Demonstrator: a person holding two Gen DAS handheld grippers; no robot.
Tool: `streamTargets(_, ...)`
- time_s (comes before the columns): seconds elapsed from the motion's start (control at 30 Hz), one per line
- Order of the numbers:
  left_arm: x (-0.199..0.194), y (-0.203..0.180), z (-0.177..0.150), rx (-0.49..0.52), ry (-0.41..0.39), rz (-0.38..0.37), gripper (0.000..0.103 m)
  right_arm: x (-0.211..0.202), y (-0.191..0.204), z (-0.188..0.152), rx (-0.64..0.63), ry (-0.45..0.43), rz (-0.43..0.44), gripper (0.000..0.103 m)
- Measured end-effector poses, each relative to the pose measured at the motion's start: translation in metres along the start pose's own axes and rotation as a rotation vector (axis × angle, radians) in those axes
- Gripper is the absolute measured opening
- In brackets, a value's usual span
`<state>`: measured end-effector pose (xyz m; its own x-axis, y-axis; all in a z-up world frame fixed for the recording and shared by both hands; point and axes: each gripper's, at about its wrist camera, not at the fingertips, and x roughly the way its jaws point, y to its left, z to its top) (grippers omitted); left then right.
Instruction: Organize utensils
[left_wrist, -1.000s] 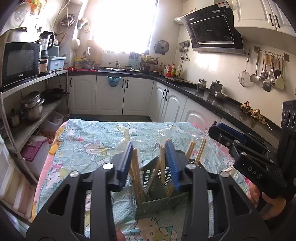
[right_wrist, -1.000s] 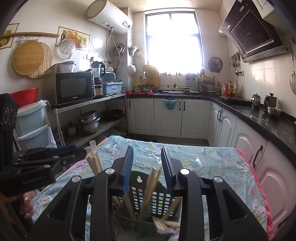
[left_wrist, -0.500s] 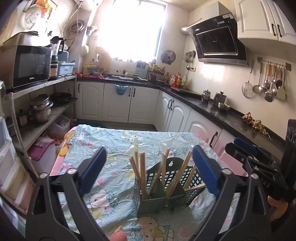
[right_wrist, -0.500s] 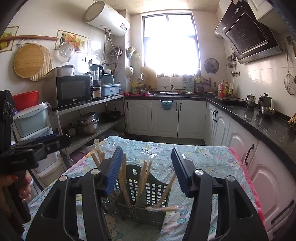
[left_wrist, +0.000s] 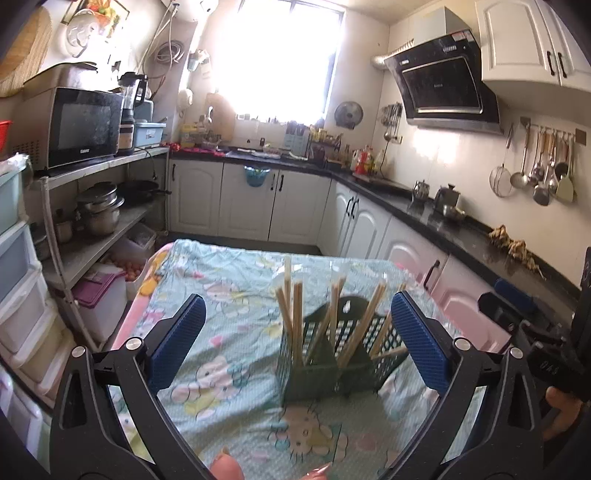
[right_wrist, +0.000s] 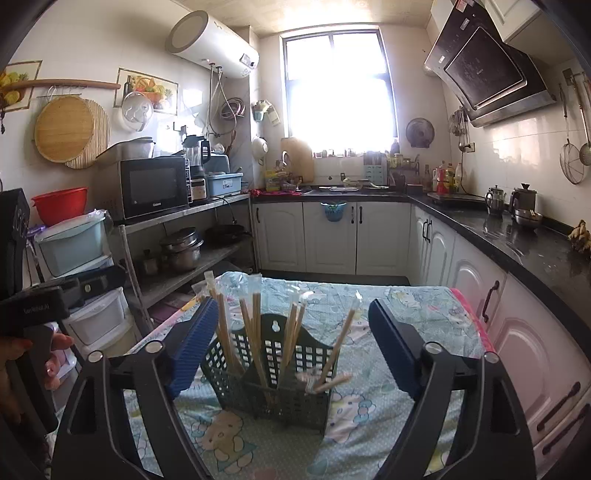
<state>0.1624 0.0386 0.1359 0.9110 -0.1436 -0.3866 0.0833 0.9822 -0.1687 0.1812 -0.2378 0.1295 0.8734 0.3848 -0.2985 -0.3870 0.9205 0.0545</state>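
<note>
1. Left wrist view: the left gripper is spread wide and grasps nothing; its blue pads stand well apart on either side of the scene.
2. Straight ahead of it, a little toward its right finger, the green slotted utensil basket rests on the cartoon-print tablecloth. Wooden chopsticks stand in its compartments, long axes mostly upright and fanned outward at the tops; one lies nearly flat across the basket's right end.
3. The other handheld tool shows at this view's right edge, off to the basket's right; its jaws cannot be read from here.
4. Right wrist view: the right gripper is likewise released and empty, its fingers bracketing the utensil basket from above and behind.
5. Here the basket lies dead ahead, between the fingers and below them. The chopsticks lean at mixed angles; a short bundle lies tipped almost level in the right-hand compartment.
6. My judgement: the right gripper is the nearer and better centred. Righting the tipped bundle would call for a descent toward the right compartment, closing across the sticks' long axis.
</note>
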Motion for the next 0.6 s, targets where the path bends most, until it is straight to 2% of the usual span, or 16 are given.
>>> streamTargets(0.13,-0.005,-0.002,-0.015,0.012,0.031,0.023,0.093,-0.008,0.001,-0.011,0.010,0.021,-0.005,0.089)
streamTargets(0.4,-0.008,-0.001,-0.054,0.010,0.101,0.047,0.093,-0.015,0.006,-0.047,0.006,0.091,-0.033,0.091)
streamTargets(0.6,-0.010,-0.003,-0.082,-0.003,0.120,0.056,0.093,-0.017,0.011,-0.074,-0.003,0.152,-0.037,0.093)
